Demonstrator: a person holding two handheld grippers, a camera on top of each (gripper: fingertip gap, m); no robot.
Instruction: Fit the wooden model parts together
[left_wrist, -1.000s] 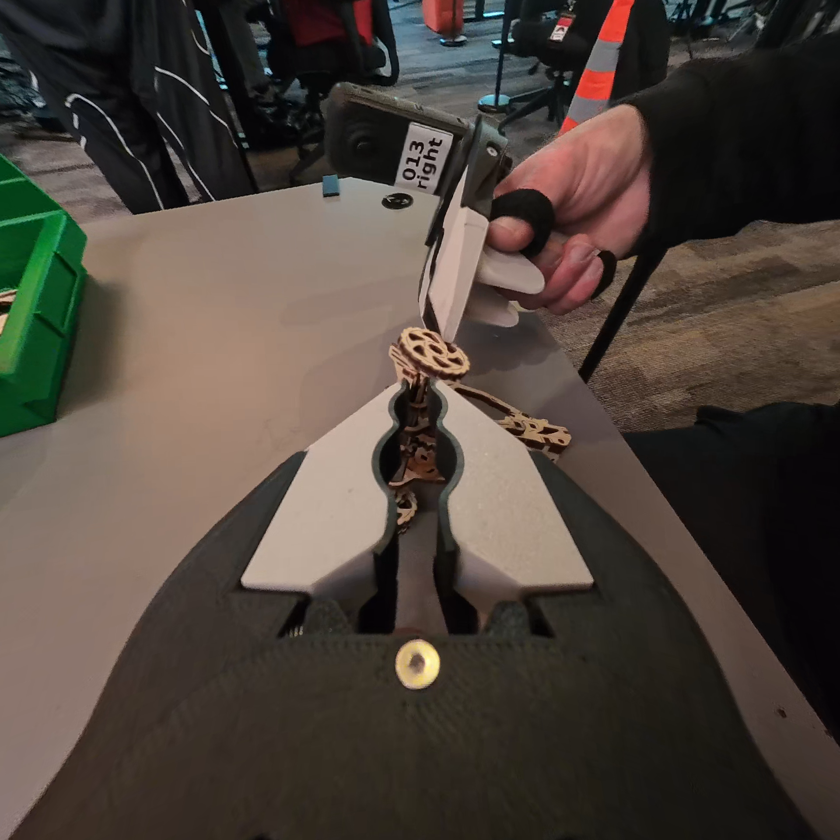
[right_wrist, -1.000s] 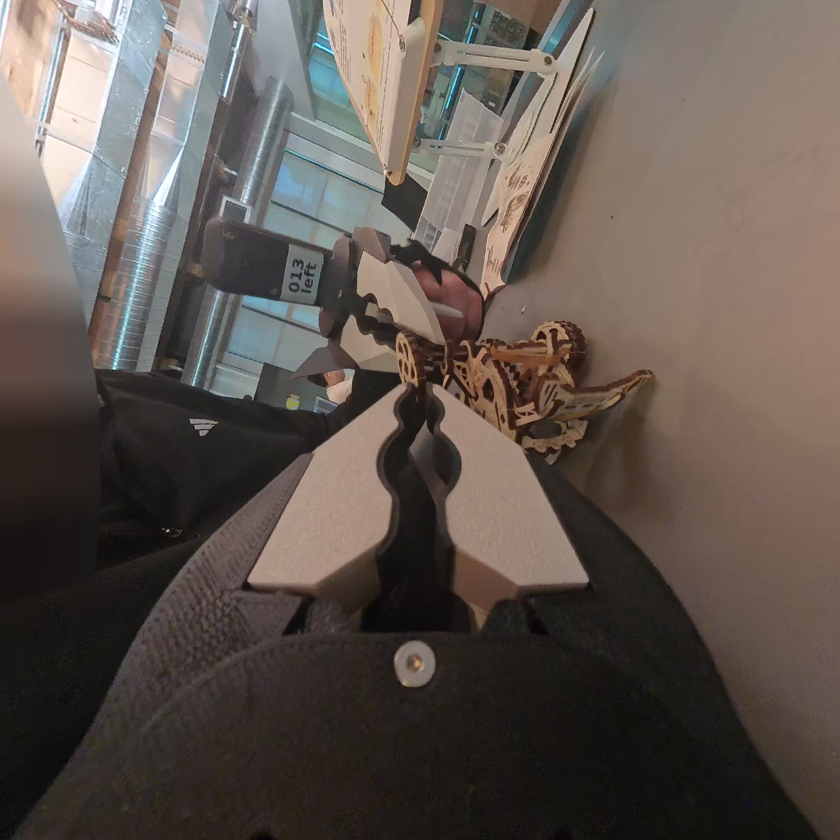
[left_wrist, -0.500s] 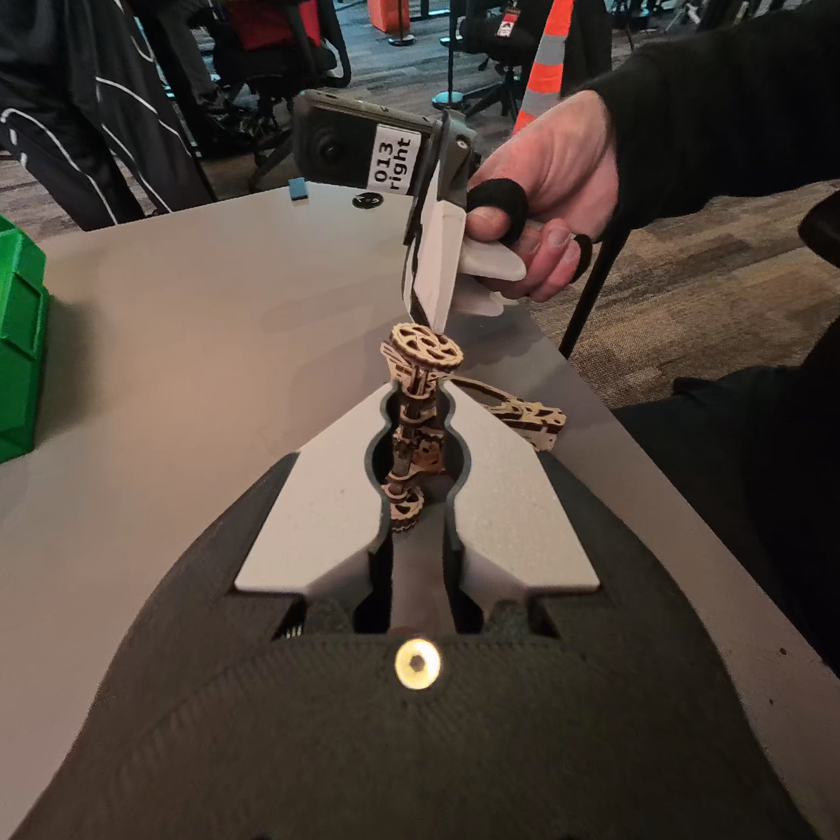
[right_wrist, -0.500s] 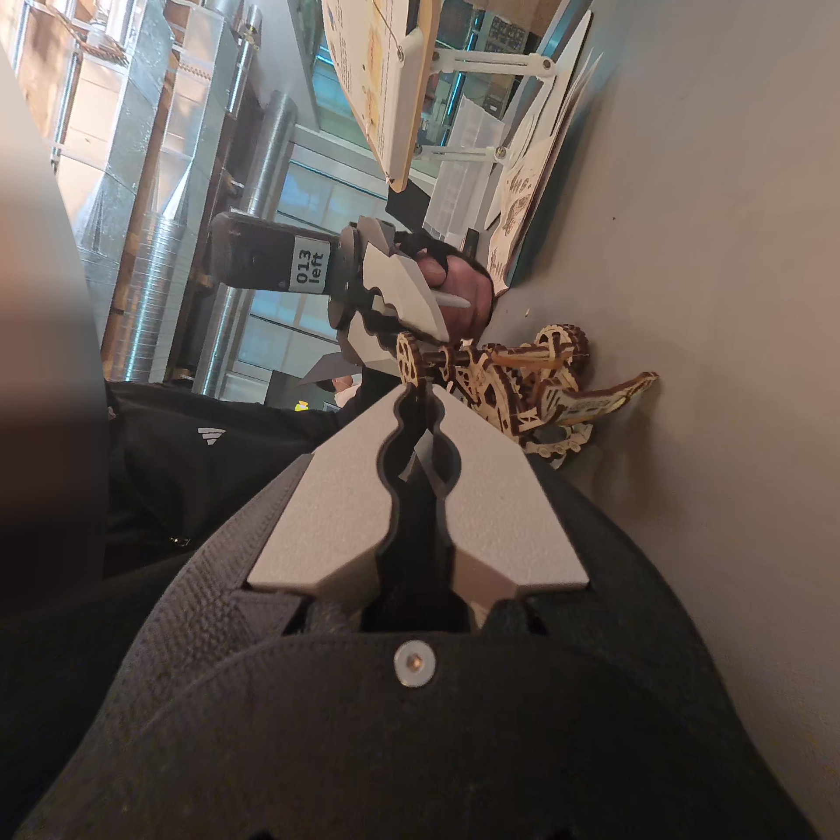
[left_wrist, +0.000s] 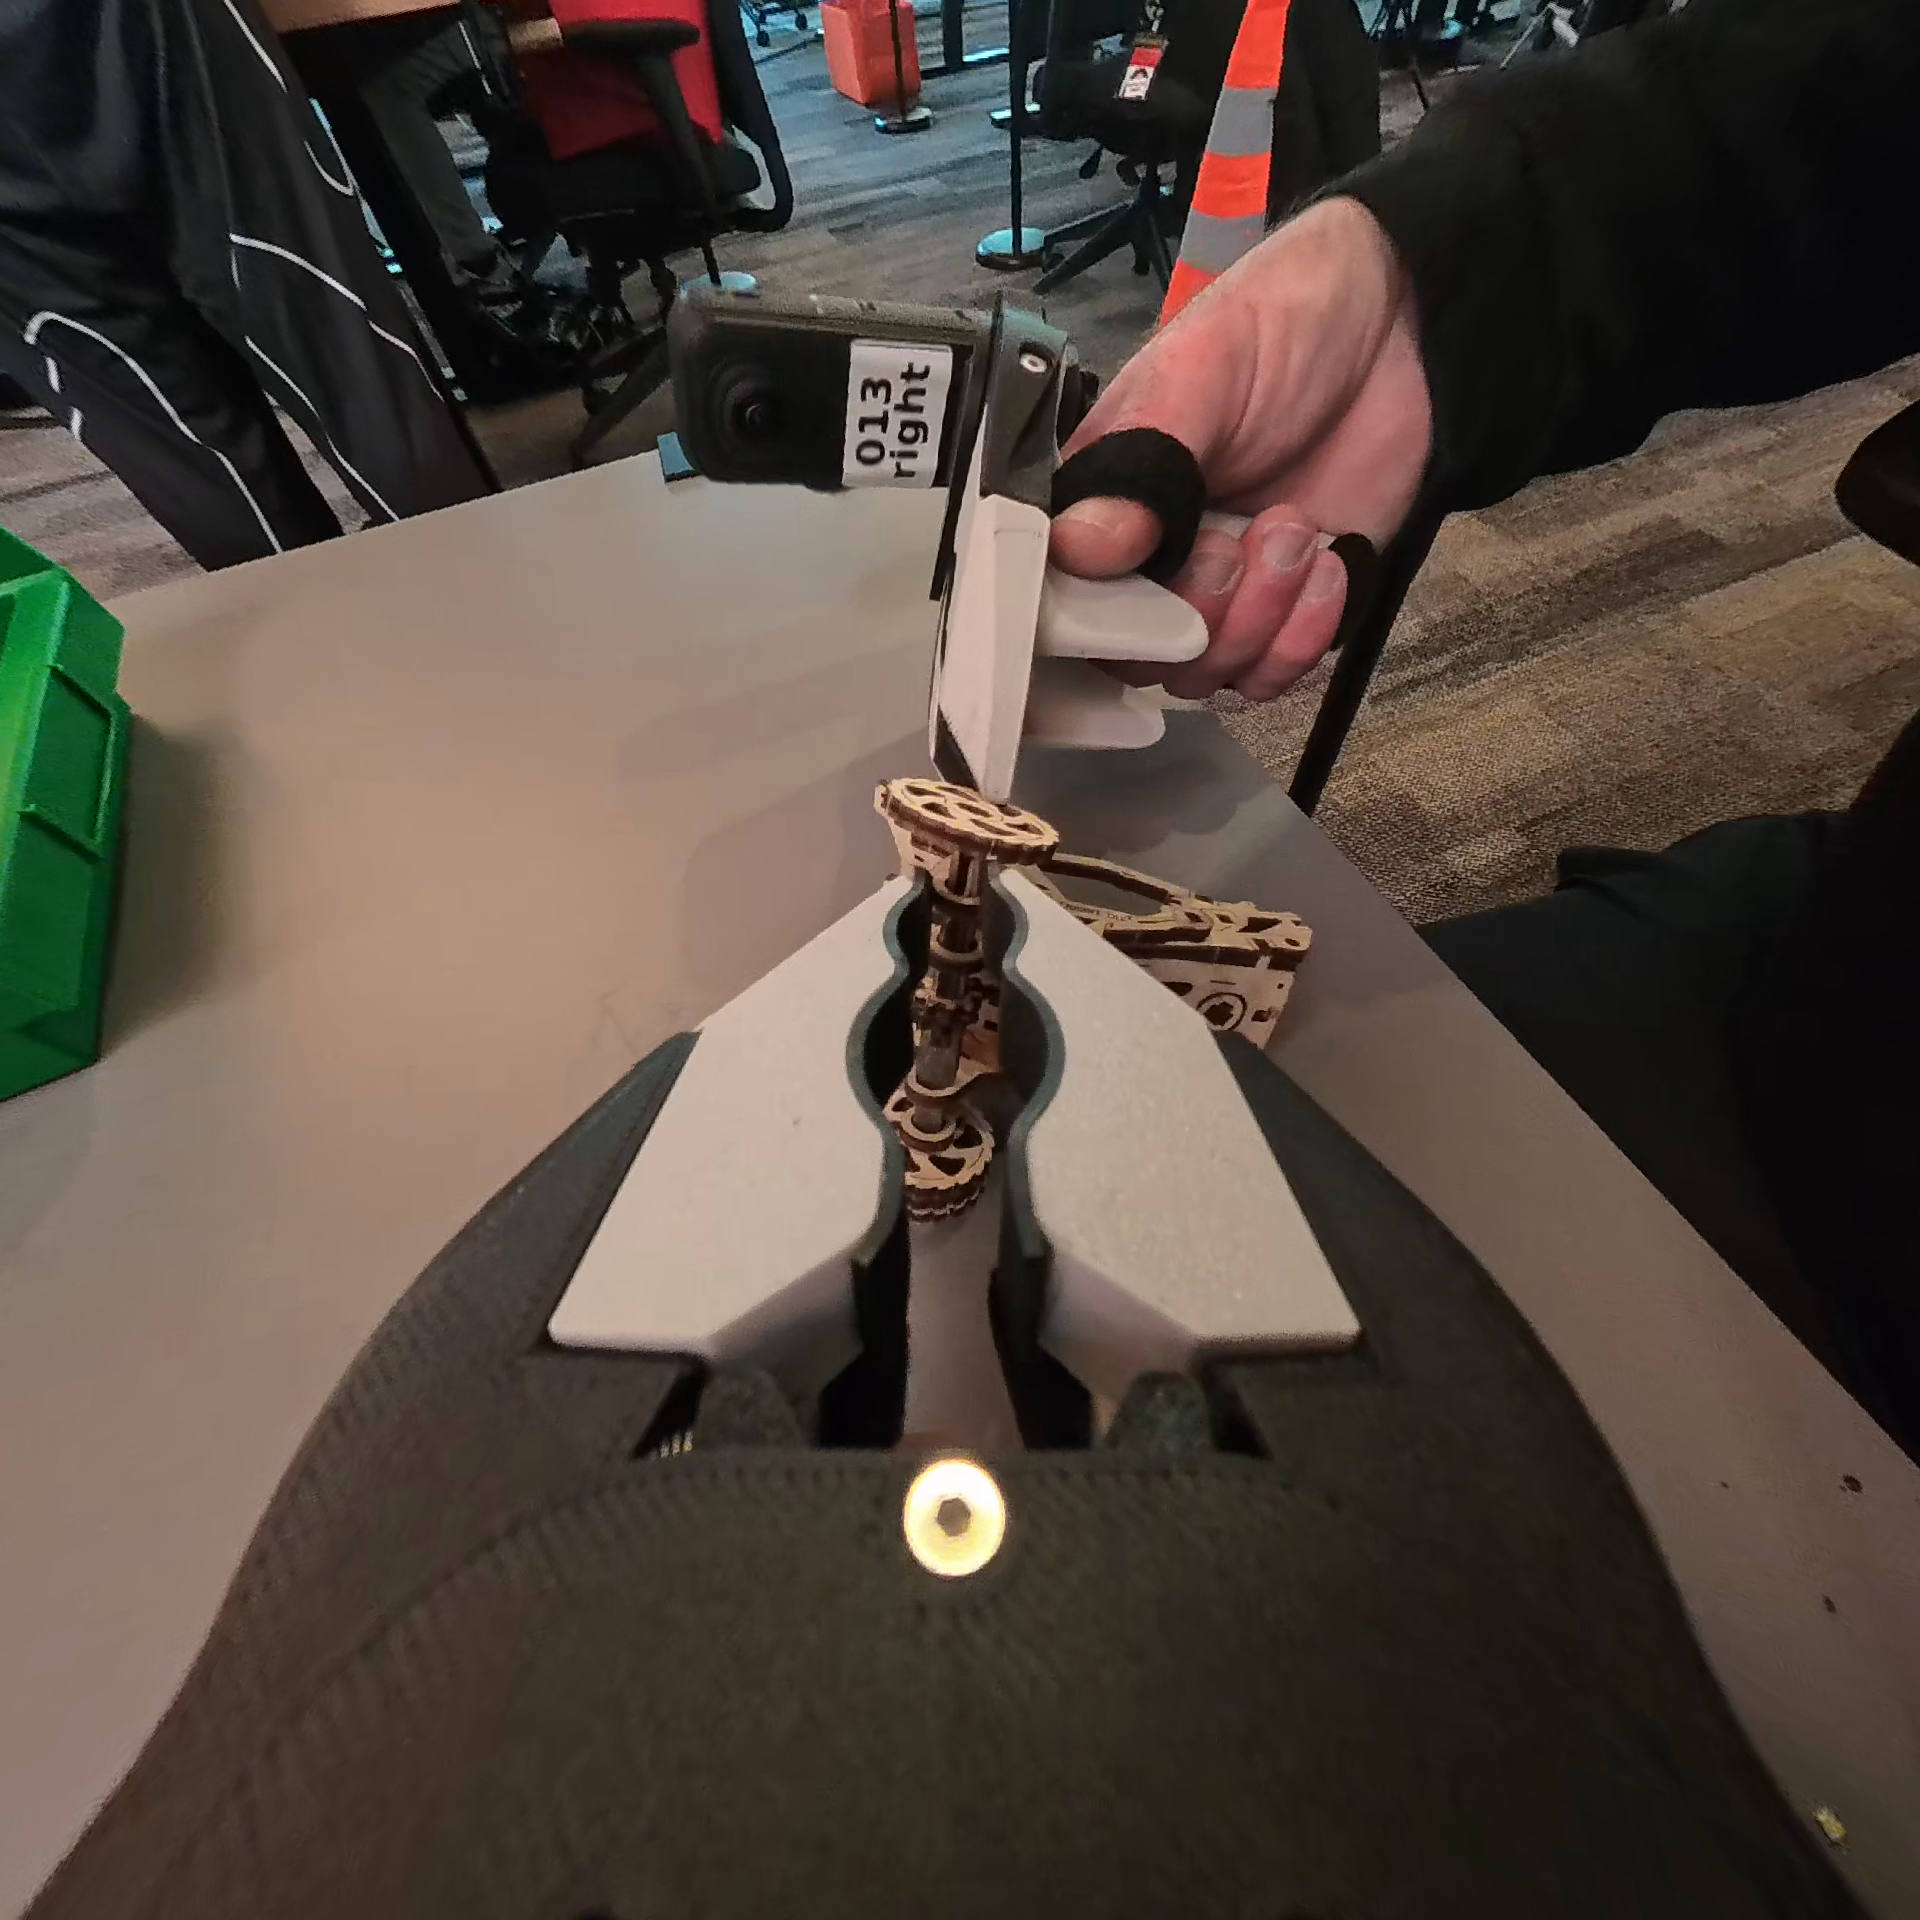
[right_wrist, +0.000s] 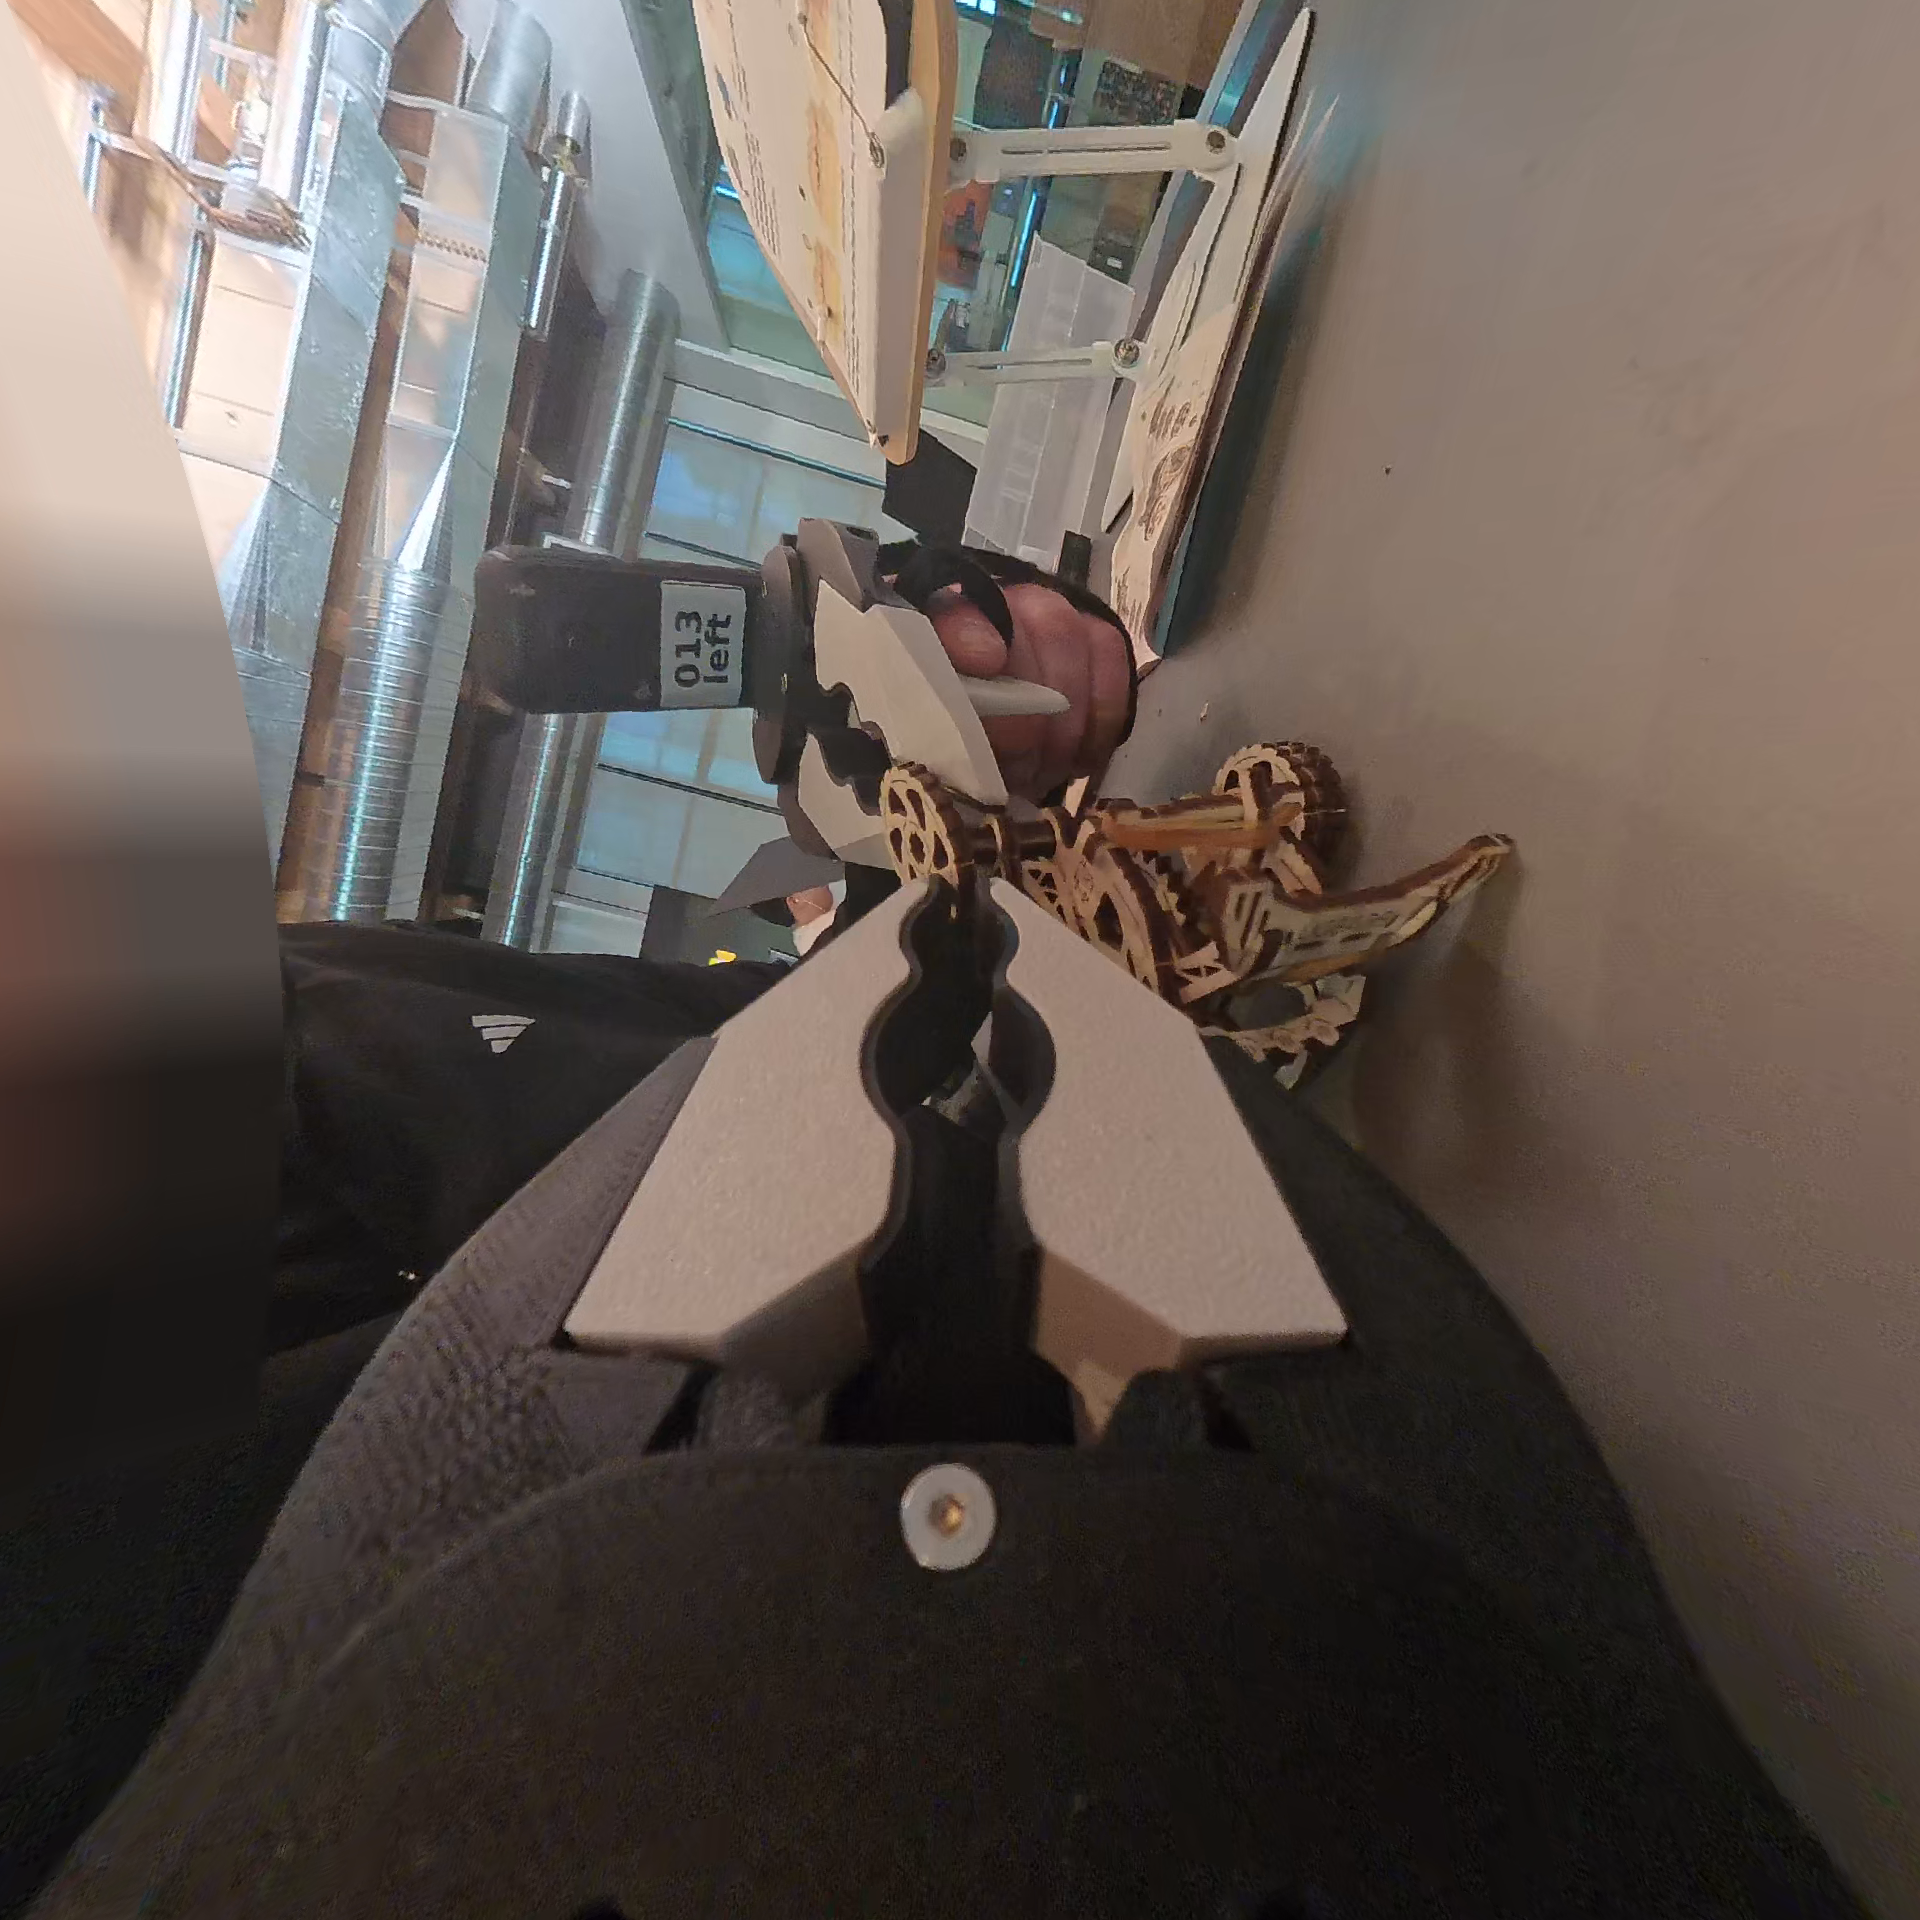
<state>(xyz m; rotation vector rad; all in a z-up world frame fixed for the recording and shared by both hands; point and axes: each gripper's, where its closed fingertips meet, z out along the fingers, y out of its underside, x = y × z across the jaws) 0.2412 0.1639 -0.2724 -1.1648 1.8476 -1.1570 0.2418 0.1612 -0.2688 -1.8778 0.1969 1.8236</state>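
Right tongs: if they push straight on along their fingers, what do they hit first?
Probably the gear wheel on top of the wooden model, just beyond the right tongs; the left tongs sit right behind it. Depth unclear.

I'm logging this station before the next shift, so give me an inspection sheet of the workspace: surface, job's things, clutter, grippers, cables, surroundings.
Surface: grey table, a few dark specks near its right edge.
Job's things: wooden model resting on the table; its top gear wheel sits on an axle.
Clutter: green bin at left; sheets of wooden parts at the far end.
Grippers: left gripper shut on the model's axle; right gripper tips at the gear wheel, grip unclear.
Cables: nothing seen.
Surroundings: office chairs, orange cone, ducts.
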